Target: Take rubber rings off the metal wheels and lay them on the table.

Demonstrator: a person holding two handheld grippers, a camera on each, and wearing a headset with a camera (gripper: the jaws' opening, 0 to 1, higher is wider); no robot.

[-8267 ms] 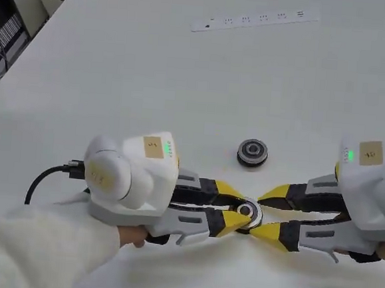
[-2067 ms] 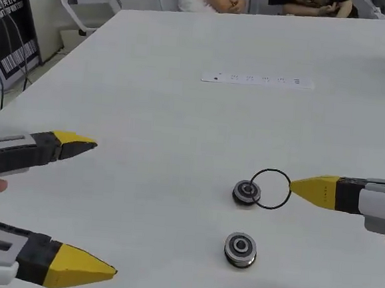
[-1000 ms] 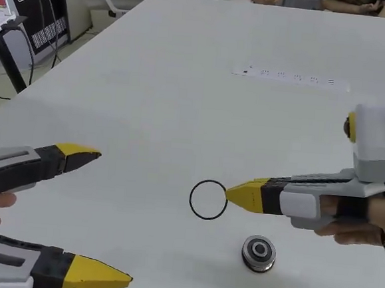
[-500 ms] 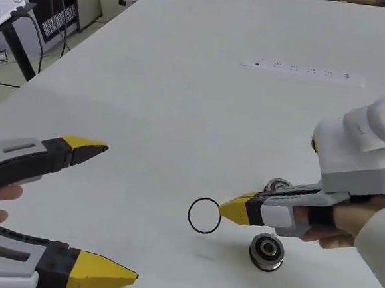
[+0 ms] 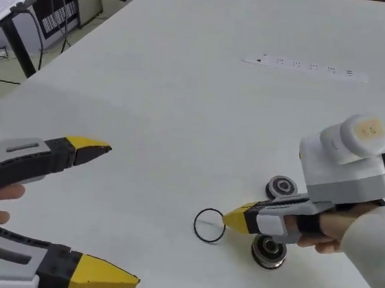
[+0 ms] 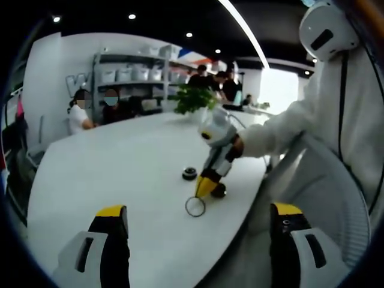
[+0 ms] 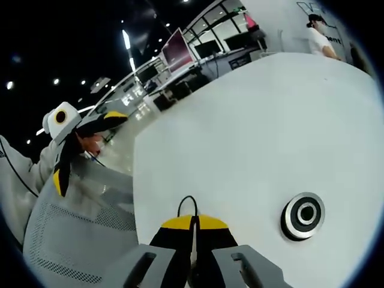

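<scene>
Yellow-tipped, the left claw (image 5: 115, 215) hangs spread wide over the bench's (image 5: 184, 83) near edge, holding nothing. Further right along that edge, the black ring (image 5: 195, 225) is pinched at its rim by the right claw (image 5: 228, 219). I cannot tell whether it touches the bench. One wheel (image 5: 281, 187) lies just behind that claw, a second wheel (image 5: 269, 251) on its near-edge side.
</scene>
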